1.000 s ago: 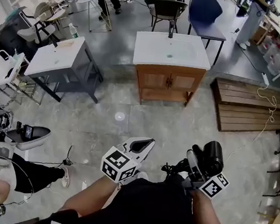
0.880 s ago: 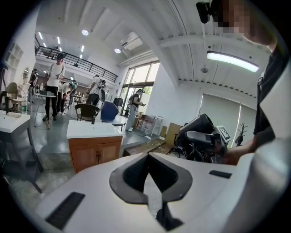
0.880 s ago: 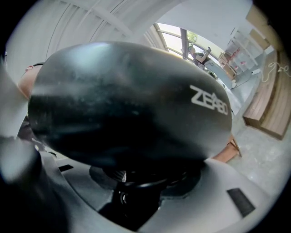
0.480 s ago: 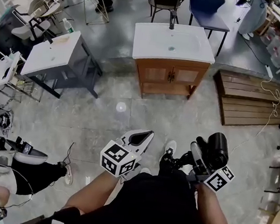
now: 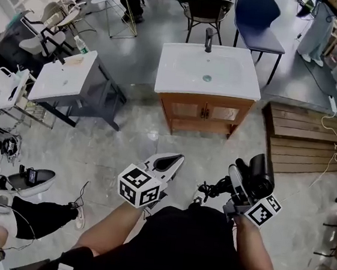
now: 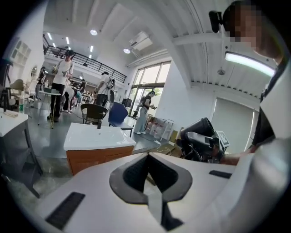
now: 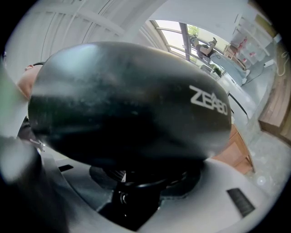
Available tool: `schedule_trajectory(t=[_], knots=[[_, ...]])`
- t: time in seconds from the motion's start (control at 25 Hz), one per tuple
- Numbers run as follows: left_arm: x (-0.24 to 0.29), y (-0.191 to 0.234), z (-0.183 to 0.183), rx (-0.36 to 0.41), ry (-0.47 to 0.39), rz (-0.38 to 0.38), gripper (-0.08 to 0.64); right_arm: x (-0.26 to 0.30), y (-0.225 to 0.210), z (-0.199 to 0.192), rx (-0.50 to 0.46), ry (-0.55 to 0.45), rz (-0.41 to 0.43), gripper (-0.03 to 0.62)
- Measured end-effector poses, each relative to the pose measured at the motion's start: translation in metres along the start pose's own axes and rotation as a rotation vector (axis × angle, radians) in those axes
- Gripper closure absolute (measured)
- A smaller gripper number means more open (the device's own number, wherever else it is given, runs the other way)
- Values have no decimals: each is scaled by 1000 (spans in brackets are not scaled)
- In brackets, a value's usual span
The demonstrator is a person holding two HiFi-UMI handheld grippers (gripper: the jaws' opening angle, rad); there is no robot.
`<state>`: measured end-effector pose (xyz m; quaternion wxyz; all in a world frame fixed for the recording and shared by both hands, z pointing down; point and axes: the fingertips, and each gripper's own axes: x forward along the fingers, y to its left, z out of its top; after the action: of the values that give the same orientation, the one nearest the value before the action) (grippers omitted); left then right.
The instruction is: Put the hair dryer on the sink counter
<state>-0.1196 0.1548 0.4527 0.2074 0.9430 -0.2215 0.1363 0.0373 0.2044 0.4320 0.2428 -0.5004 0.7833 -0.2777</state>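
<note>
Hair dryer (image 5: 259, 175) is not yet at its place: it is held low at the person's right, well apart from the sink counter (image 5: 181, 72), which stands ahead across a stretch of floor (image 5: 112, 149). Reading left to right, the left gripper (image 5: 166, 162) has its fingers drawn together with the tips meeting. Only the moulded hollow shows between them and nothing is in it. It is held forward at waist level, probably idle and kept clear while the other hand carries. At centre, the counter is a white top on a wooden cabinet (image 5: 202, 112), with a faucet (image 5: 209, 39) at the far edge. The flat rim beside the basin looks the likely landing spot, the near side being the easier reach. The right gripper (image 5: 238, 186) has its fingers clamped on the dryer's handle, with the black barrel riding above them. That is likely so the heavy end sits over the grip and does not swing. A cord (image 5: 210, 190) loops off toward the person's body.

Hard to make out:
- The left gripper view shows the dryer only small and partly behind the gripper's own shell.
- The cord's far end and plug are lost behind the torso in the head view.
- In the right gripper view the barrel fills nearly everything.
- The handle below the barrel is dark and blurred, so how deep the fingers bite cannot be read.
- Only a sliver of cabinet shows past the barrel there.
</note>
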Motion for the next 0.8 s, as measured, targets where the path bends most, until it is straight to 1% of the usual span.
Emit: schedule_trajectory(t=[0.08, 0.12, 0.24, 0.36, 0.44, 0.6, 0.8], knots=[[23, 5, 13, -28, -8, 0, 560, 8, -17, 18, -3, 1, 7, 388], [34, 6, 17, -20, -1, 7, 560, 11, -26, 24, -5, 5, 9, 388], [67, 7, 22, 34, 25, 27, 560, 18, -54, 38, -9, 21, 2, 388], [94, 8, 31, 47, 37, 22, 560, 24, -80, 49, 17, 28, -9, 388], [106, 9, 35, 51, 54, 17, 560, 26, -92, 54, 37, 21, -12, 388], [126, 24, 42, 68, 79, 38, 560, 33, -116, 63, 48, 17, -32, 388], [151, 42, 54, 58, 92, 18, 560, 49, -137, 68, 52, 24, -61, 388]])
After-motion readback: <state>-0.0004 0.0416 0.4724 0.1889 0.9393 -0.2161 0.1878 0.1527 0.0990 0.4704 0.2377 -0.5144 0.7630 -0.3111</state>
